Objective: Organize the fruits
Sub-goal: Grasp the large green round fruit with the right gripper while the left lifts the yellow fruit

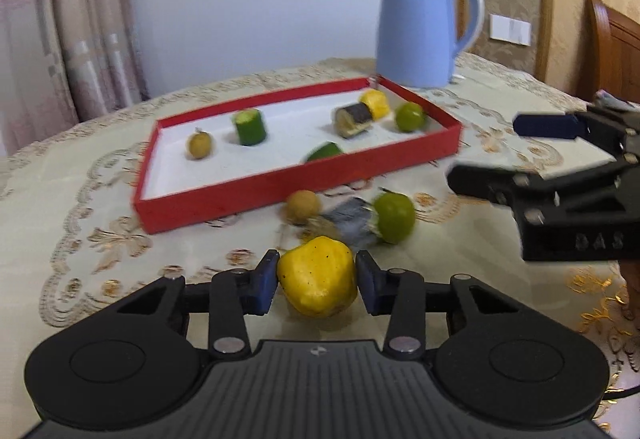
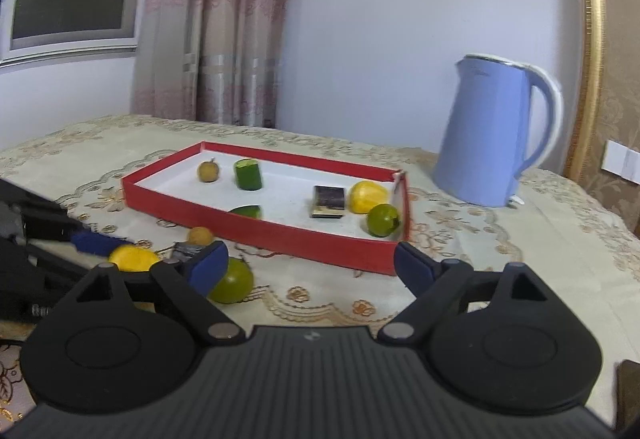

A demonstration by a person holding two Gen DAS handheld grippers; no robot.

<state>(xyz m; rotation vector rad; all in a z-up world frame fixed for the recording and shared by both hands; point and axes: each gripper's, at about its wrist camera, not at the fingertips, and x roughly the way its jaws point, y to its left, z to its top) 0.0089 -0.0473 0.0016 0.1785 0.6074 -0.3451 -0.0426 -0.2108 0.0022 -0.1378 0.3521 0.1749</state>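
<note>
My left gripper (image 1: 317,284) is shut on a yellow fruit (image 1: 318,281), its blue pads against both sides, just above the tablecloth; the fruit also shows in the right wrist view (image 2: 134,258). Beyond it on the cloth lie a green lime (image 1: 394,217), a dark block (image 1: 348,221) and a small tan fruit (image 1: 303,205). A red tray (image 1: 296,181) holds a tan fruit (image 1: 199,145), a cucumber piece (image 1: 250,127), a green wedge (image 1: 325,152), a dark roll (image 1: 354,119), a yellow piece (image 1: 376,103) and a lime (image 1: 410,117). My right gripper (image 2: 308,265) is open and empty, to the right of the loose lime (image 2: 234,281).
A blue kettle (image 1: 420,23) stands behind the tray's far right corner. The embroidered tablecloth (image 1: 80,207) covers the round table. Curtains hang at the back left. A wooden chair back (image 1: 612,47) stands at the right.
</note>
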